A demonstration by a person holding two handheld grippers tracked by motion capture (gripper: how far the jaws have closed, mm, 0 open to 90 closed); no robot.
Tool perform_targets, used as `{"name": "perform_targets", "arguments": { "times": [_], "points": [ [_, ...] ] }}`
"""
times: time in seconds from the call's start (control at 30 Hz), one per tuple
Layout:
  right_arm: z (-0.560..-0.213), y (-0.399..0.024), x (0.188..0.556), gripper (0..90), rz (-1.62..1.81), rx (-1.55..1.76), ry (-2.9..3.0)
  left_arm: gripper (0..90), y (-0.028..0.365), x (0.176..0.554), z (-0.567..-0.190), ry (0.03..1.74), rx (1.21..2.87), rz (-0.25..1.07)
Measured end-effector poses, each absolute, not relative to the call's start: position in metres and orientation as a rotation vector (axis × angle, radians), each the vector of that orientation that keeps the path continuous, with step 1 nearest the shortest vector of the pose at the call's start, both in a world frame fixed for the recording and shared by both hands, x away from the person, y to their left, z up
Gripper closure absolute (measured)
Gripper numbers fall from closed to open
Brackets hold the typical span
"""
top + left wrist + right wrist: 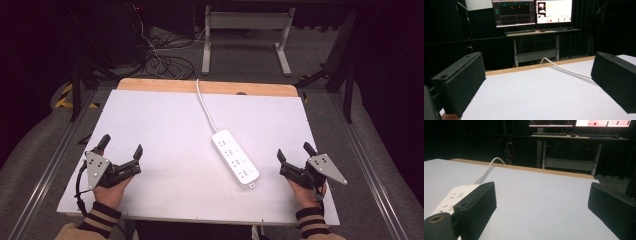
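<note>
A white power strip [235, 159] lies on the white table [165, 130], right of the middle, its white cable [204, 105] running off the far edge. My left gripper [121, 145] rests near the front left of the table, open, with nothing between its jaws. My right gripper [296, 151] rests near the front right, just right of the strip, also open and holding nothing. In the right gripper view the power strip [451, 200] lies just beyond the left jaw. In the left gripper view the cable [566, 69] crosses the table ahead of the jaws.
A wooden strip [205, 87] edges the table's far side. Beyond it stand a desk frame [245, 35] and loose cables [160, 62] on the floor. Monitors [534, 12] glow on a desk past the table.
</note>
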State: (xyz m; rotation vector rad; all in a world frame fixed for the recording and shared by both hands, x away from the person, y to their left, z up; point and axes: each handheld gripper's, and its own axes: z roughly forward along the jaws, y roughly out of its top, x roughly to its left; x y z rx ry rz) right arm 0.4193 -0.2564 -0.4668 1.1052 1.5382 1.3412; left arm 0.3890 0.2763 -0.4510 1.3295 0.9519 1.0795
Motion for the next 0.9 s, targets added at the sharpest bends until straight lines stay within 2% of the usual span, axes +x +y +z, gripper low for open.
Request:
{"name": "perform_targets", "arguments": {
  "times": [0.47,0.63,0.83,0.9],
  "points": [
    [-0.459,-0.259,0.414,10.3,1.334,1.082,1.533,0.1,0.274,0.391,-0.45,0.94,1.328,1.077],
    [-0.446,-0.26,0.41,18.3,1.366,1.029,1.554,0.1,0.273,0.391,-0.451,0.939,1.333,1.084],
    [-0.428,-0.256,0.41,22.7,1.391,1.017,1.571,0.2,0.275,0.392,-0.45,0.936,1.328,1.086],
    [-0.422,-0.257,0.412,35.4,1.413,1.014,1.586,0.3,0.275,0.392,-0.449,0.936,1.319,1.087]
  ]
}}
